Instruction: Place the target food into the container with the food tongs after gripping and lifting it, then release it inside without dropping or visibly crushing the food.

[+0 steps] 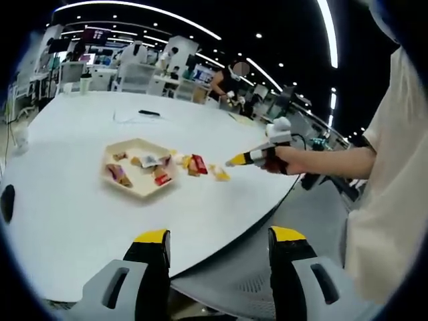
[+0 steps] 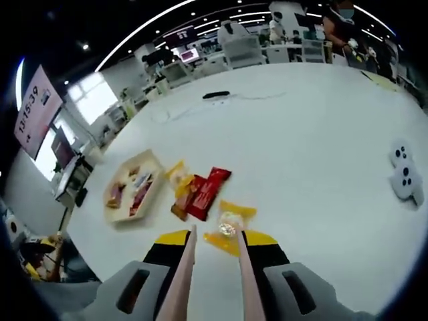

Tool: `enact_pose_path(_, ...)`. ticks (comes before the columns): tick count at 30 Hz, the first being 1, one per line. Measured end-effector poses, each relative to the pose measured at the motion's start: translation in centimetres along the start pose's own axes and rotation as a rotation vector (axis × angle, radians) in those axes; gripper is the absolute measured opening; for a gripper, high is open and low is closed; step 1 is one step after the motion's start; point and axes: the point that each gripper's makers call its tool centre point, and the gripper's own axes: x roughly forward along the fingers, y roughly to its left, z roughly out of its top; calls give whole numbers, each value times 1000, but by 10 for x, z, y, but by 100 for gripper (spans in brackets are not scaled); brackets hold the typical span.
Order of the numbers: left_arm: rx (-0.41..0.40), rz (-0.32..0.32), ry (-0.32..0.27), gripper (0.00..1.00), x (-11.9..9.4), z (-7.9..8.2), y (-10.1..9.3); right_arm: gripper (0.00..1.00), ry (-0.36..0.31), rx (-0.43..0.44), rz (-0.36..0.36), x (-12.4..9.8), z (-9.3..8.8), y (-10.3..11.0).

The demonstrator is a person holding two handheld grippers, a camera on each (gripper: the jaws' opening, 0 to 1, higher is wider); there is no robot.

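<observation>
Now we are at the approach: our right gripper (image 2: 215,257) holds the food tongs (image 2: 212,267), whose two pale arms run forward between its fingers (image 2: 175,242) and stand a little apart, with nothing between their tips yet. Just ahead of those tips lies the likely target — a yellow-wrapped sweet (image 2: 229,227) on the white table (image 2: 321,134), near the table's edge. Beside it lie red packets (image 2: 204,190) and another yellow packet (image 2: 178,177), and beyond them the beige container (image 2: 122,215), already holding several wrapped snacks. To do this step well, we should straddle the round middle of the sweet with the tong tips, not the loose wrapper ends, close only until it stops slipping, lift straight up, then carry it over the red packets and let go low inside the container. Our left gripper (image 1: 217,244) hangs off the table edge, fingers apart and empty; its view shows the right gripper (image 1: 257,156) from the side, reaching toward the packets near the container (image 1: 139,144). Several things are hard to judge: how firmly the right fingers press the tong arms — we cannot tell — what the wrappers contain, and which pieces sit in the container, since they are small and blurred.
</observation>
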Motion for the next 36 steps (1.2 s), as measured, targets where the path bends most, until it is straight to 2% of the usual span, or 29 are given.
enact_pose_path(17, -23, 9, 18, 59, 1, -3, 9, 30, 73, -56, -84, 19, -4, -14)
enact_pose_path(25, -32, 7, 24, 59, 3, -5, 11, 29, 72, -55, -102, 27, 4, -12)
enact_pose_path(36, -42, 9, 30, 59, 4, -7, 12, 29, 75, -105, -137, 35, 3, -11)
